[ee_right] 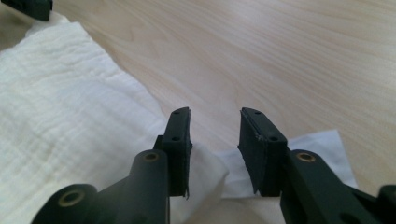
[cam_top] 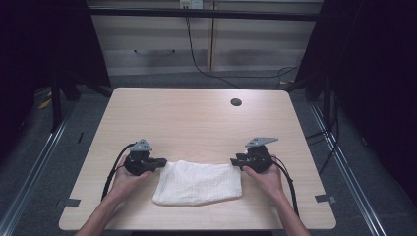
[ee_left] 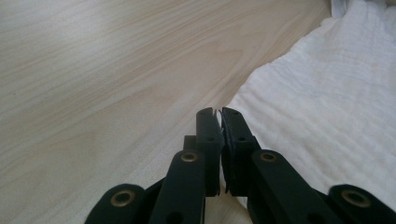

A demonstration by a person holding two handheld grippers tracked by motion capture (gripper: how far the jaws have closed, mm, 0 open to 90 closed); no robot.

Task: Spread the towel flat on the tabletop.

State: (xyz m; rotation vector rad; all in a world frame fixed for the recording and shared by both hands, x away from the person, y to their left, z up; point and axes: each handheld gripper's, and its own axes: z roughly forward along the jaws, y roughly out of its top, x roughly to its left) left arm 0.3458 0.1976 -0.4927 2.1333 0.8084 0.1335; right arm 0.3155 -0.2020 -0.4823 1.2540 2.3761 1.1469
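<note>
A white folded cloth (cam_top: 197, 183) lies flat on the near middle of the wooden table (cam_top: 196, 118). My left gripper (cam_top: 163, 161) is at the cloth's far left corner. In the left gripper view its jaws are pressed together (ee_left: 219, 114), with a sliver of white cloth (ee_left: 327, 107) pinched at the tips. My right gripper (cam_top: 234, 162) is at the far right corner. In the right gripper view it stands open (ee_right: 214, 122) just above the cloth (ee_right: 60, 102). A thin corner of the cloth lies on the table under the gap between its jaws.
A dark round hole (cam_top: 236, 102) sits near the table's far right. Beyond the table's far edge stand pale cabinets (cam_top: 206, 44) with a black cable hanging down. Bare wood stretches from the cloth to the far edge.
</note>
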